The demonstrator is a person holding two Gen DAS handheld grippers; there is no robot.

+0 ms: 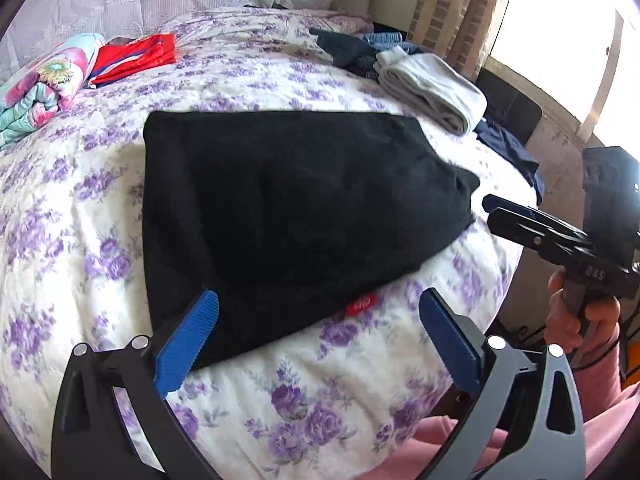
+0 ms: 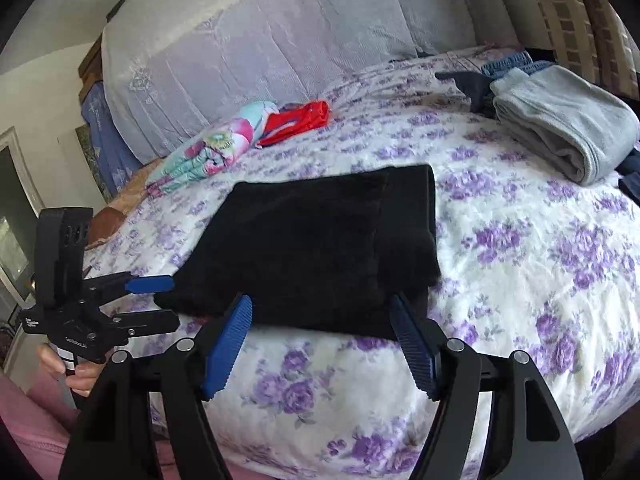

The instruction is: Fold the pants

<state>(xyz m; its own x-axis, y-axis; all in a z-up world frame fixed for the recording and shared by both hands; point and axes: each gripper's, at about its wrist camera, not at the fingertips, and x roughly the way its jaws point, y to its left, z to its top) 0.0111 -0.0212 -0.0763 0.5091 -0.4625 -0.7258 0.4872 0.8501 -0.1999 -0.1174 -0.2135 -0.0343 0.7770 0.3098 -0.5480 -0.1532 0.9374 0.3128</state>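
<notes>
The black pants [image 1: 296,204] lie folded into a flat block on the flowered bedspread [image 1: 80,220]; they also show in the right wrist view [image 2: 320,240]. A small red label [image 1: 361,303] shows at their near edge. My left gripper [image 1: 320,320] is open and empty, just above the pants' near edge. It also shows from the side in the right wrist view [image 2: 172,300]. My right gripper [image 2: 322,320] is open and empty at the pants' near edge. It appears at the right in the left wrist view [image 1: 490,206], beside the pants' right end.
A folded grey garment [image 2: 568,128] lies at the far right on dark clothes [image 1: 348,50]. A red garment [image 2: 300,122] and a rolled flowered quilt [image 2: 204,152] lie at the far left. The bed edge [image 1: 516,264] drops off at the right.
</notes>
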